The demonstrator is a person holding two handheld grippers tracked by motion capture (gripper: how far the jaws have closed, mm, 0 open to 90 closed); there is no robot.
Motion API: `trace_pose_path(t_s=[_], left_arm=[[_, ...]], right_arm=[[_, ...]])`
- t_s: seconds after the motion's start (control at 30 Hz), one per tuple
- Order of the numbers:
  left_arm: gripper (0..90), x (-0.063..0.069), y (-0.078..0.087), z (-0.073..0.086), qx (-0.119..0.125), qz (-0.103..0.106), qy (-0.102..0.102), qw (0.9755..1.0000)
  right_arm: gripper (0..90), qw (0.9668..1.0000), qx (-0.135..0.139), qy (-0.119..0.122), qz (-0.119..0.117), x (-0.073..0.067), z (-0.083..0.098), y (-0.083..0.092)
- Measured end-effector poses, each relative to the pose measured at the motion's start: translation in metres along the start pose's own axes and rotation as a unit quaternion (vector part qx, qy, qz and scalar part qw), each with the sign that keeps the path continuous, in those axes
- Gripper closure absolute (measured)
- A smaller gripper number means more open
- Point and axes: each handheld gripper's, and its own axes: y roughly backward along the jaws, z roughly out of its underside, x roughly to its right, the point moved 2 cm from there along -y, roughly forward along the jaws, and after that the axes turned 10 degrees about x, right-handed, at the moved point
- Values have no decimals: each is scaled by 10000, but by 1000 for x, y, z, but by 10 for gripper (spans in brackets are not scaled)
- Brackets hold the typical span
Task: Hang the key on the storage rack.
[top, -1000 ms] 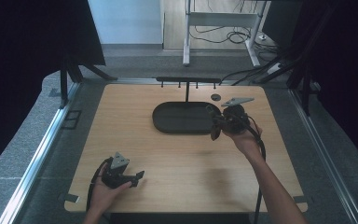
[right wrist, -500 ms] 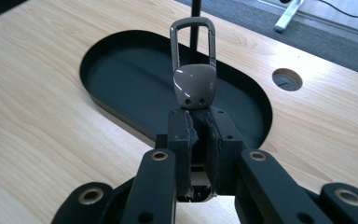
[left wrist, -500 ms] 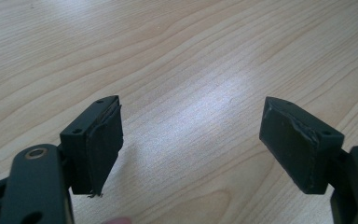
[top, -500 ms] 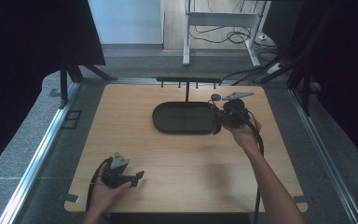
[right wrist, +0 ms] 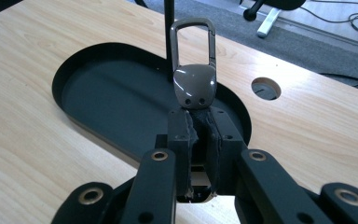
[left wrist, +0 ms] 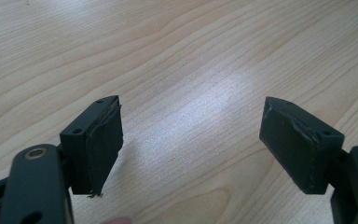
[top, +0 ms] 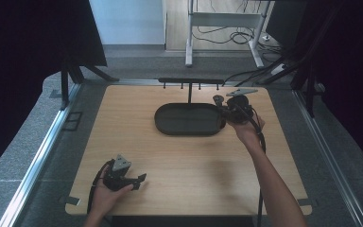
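While clamped in the right tool (right wrist: 200, 135), the carabiner keyring (right wrist: 194, 70) juts over the tray (right wrist: 98, 93).

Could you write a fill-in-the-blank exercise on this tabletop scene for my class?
1. The right gripper is shut on a metal ____.
2. The black tray has an ____ outline.
3. The jaws of the left gripper stand ____ with bare wood between them.
4. The table has a top made of ____.

Missing words: carabiner clip; oval; open; wood
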Motion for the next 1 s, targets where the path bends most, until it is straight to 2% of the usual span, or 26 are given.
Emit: trace_pose_path(t_s=[0.53, 0.83, 1.0], left_arm=[[217, -1, 1, 0, -2, 14, 12, 10000], [217, -3, 2, 0, 3, 2, 17, 10000], [216, -3, 2, 1, -8, -12, 27, 10000]], right_arm=[[810, 9995, 130, -80, 290, 7, -13, -11], [810, 9988, 72, -193, 447, 16, -14, -25], [810, 9981, 142, -263, 545, 20, -13, -34]])
